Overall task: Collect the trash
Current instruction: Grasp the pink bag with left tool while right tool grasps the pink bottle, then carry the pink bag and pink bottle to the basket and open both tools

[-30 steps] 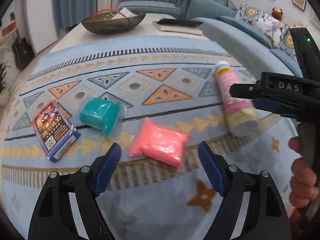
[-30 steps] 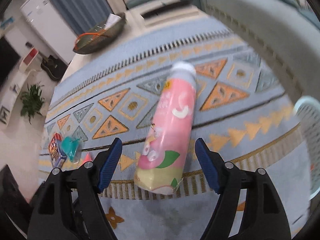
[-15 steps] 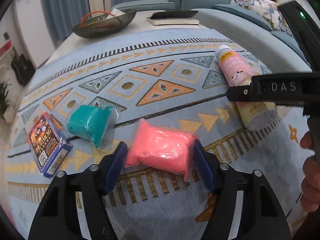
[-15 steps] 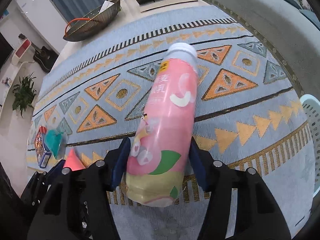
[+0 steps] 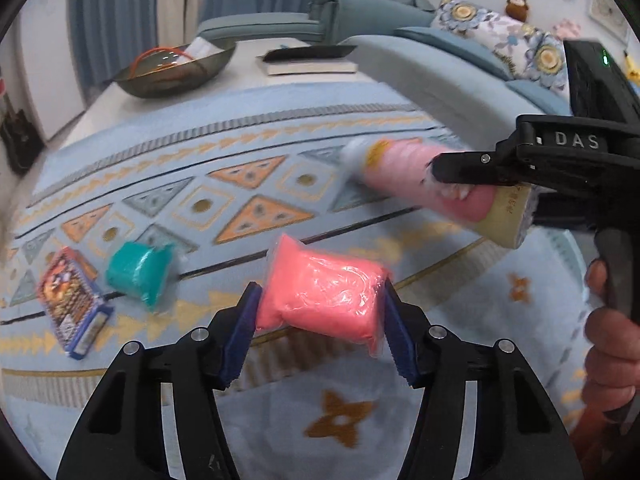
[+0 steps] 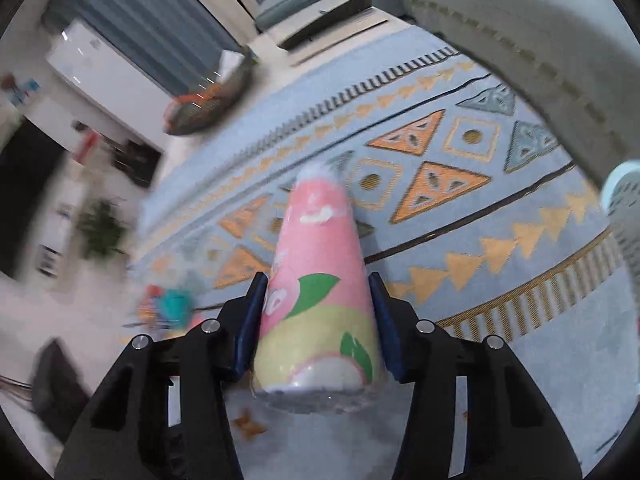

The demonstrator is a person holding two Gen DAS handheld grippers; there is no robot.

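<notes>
Pink, soft and wrapped in clear crinkly film, the pink plastic-wrapped packet [image 5: 324, 296] sits squarely between the blue pads of the left tongs [image 5: 320, 322]; the jaws are closing and the pads press into both of its ends, so it is gripped. It looks clear of the patterned blue rug [image 5: 240, 160], though blur makes that uncertain. The tall pink plastic drink bottle with the white cap [image 6: 316, 292] is caught near its base in the right tongs [image 6: 316, 320], whose jaws are likewise closing with the pads on either side of it; its cap points away from the tongs.

Judged from this, two pieces are in hand and none yet binned. To the left of the left tongs, well apart from them, two pieces lie on the rug: a teal film-wrapped lump [image 5: 140, 272] and, just beyond it, a flat printed blue-edged packet [image 5: 72, 304]. Both remain to be gathered.

At the far right of the right tongs' view a pale slatted basket rim [image 6: 624, 200] shows by the grey sofa edge [image 6: 520, 32]; it is probably the bin, though too little is visible to be sure.
</notes>
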